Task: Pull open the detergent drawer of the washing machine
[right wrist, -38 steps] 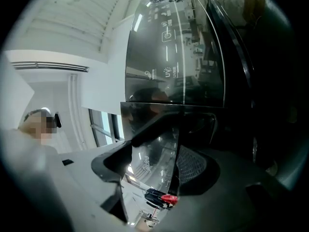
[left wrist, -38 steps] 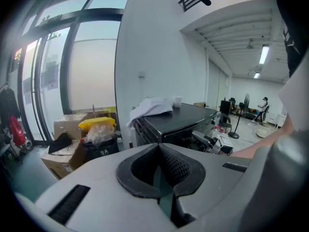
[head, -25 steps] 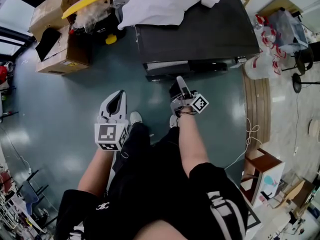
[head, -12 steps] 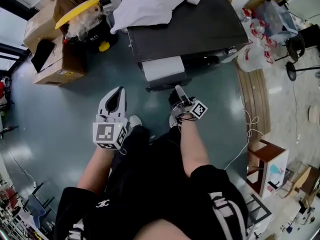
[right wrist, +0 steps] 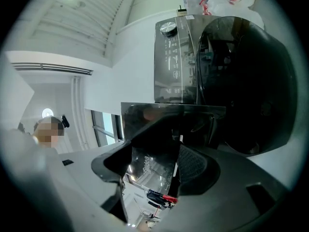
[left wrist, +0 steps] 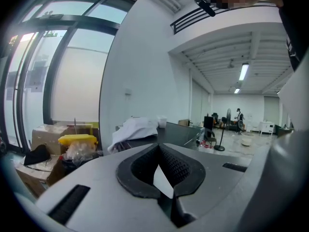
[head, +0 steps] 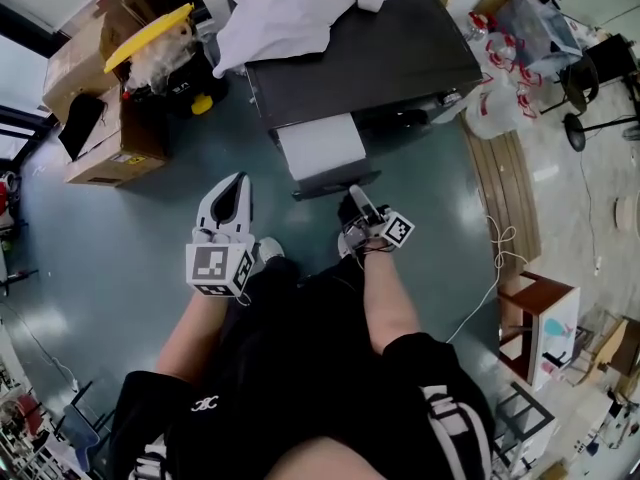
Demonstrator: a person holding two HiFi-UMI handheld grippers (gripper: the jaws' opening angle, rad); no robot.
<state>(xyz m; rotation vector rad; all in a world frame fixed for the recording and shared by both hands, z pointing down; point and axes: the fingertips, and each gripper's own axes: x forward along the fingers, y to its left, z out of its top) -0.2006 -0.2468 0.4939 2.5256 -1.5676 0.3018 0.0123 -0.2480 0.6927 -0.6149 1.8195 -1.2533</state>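
Note:
In the head view the dark washing machine [head: 400,58] stands ahead of me, and its detergent drawer [head: 320,146] sticks out toward me as a pale rectangle. My right gripper [head: 352,190] is shut on the drawer's glossy dark front panel [right wrist: 154,124], which fills the gap between the pads in the right gripper view, where that gripper [right wrist: 154,163] points up past the control panel [right wrist: 174,66] and round door [right wrist: 246,81]. My left gripper [head: 232,183] hangs to the left over the floor, shut and holding nothing. In its own view, the left gripper [left wrist: 158,151] has its tips together.
White cloth [head: 285,13] lies on the machine's top. Cardboard boxes [head: 100,98] and a yellow-lidded bin [head: 150,33] stand at the far left. Plastic bags [head: 500,108] sit to the machine's right, with a white cable [head: 490,278] and a wooden stool [head: 535,318] nearer me.
The drawer has slid out of the machine toward me, from nearly flush to well extended, with the right gripper on its front. The left gripper has risen slightly.

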